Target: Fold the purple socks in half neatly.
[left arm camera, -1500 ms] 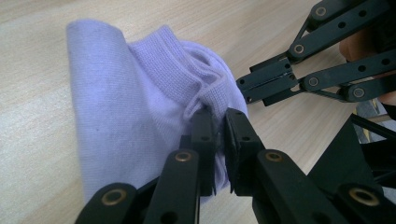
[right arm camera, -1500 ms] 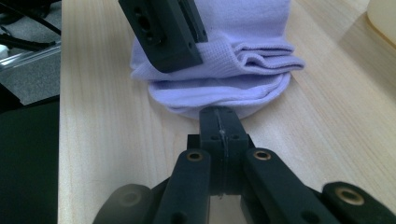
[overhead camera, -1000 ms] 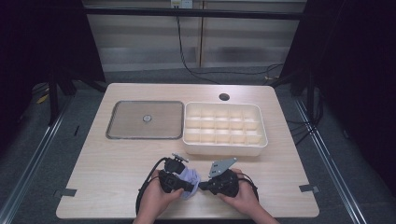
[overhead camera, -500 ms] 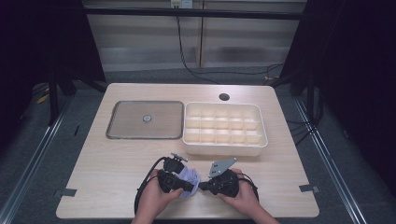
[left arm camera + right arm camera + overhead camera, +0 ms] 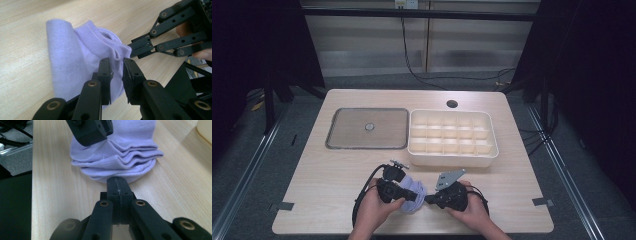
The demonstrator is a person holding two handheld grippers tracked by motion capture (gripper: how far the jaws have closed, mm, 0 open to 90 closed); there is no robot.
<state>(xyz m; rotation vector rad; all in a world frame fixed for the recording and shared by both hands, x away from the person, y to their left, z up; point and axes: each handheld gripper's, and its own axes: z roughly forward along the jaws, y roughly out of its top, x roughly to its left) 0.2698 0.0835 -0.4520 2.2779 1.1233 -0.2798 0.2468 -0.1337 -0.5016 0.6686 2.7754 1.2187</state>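
The sock [image 5: 75, 57] is being folded — its edge is being pinched by the right gripper [image 5: 117, 185]. The left gripper [image 5: 116, 72], slightly apart, should be closed on it next.

We are in a lab: black curtains [image 5: 592, 75] hang at both frame edges, cables [image 5: 412, 60] trail at top centre, tape marks [image 5: 542, 202] the table [image 5: 512, 170].

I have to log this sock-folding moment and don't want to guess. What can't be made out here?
- Left gripper view: whether the left gripper pinches the sock; a narrow gap shows between its jaws, with cloth behind.
- Right gripper view: the right gripper has its jaws together at the sock's edge; whether cloth is caught is hidden.
- High view: the sock is mostly covered by both grippers.
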